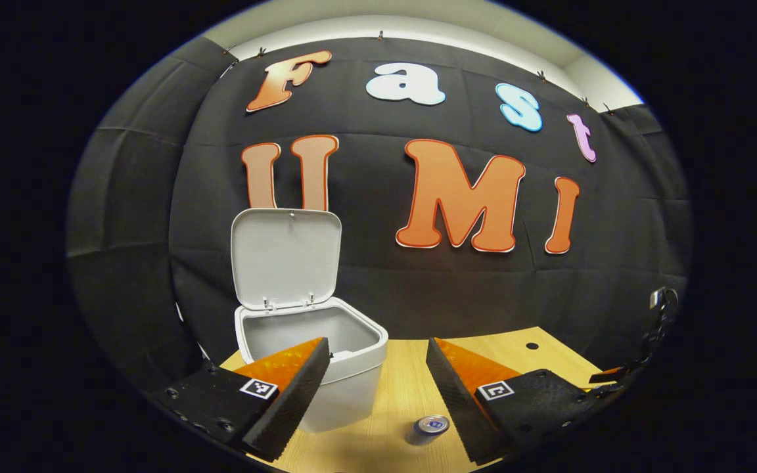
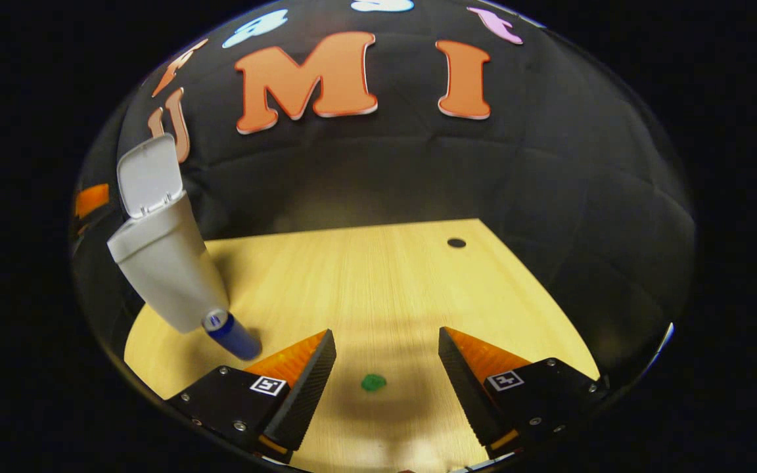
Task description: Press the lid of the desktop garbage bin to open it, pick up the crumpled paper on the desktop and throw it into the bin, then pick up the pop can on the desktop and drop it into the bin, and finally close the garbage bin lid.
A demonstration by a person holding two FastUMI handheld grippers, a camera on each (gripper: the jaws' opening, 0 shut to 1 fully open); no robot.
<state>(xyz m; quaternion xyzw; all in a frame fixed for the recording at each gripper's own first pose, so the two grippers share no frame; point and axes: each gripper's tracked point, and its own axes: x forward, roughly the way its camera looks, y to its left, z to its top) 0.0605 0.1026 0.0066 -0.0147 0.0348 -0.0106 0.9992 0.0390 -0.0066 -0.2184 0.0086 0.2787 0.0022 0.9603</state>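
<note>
In the left gripper view, the bin (image 1: pixel 326 368) stands at lower left on the table (image 1: pixel 398 394), its lid (image 1: pixel 286 257) raised upright. The left gripper (image 1: pixel 375 394) hangs at the bottom with jaws apart, holding nothing. The can (image 1: pixel 430 429) stands at bottom centre, just beside the gripper's right finger.

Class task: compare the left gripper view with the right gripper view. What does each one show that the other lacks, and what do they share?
Left gripper view alone: the inside of the bin, seen over its rim, and the underside of its raised lid. The left claw stands open.

Right gripper view alone: a small green crumpled paper on the table between the fingers of the open right claw, and the can's blue side.

Shared: the white bin with lid up, the pop can standing beside it, and the wooden table with a dark hole.
</note>
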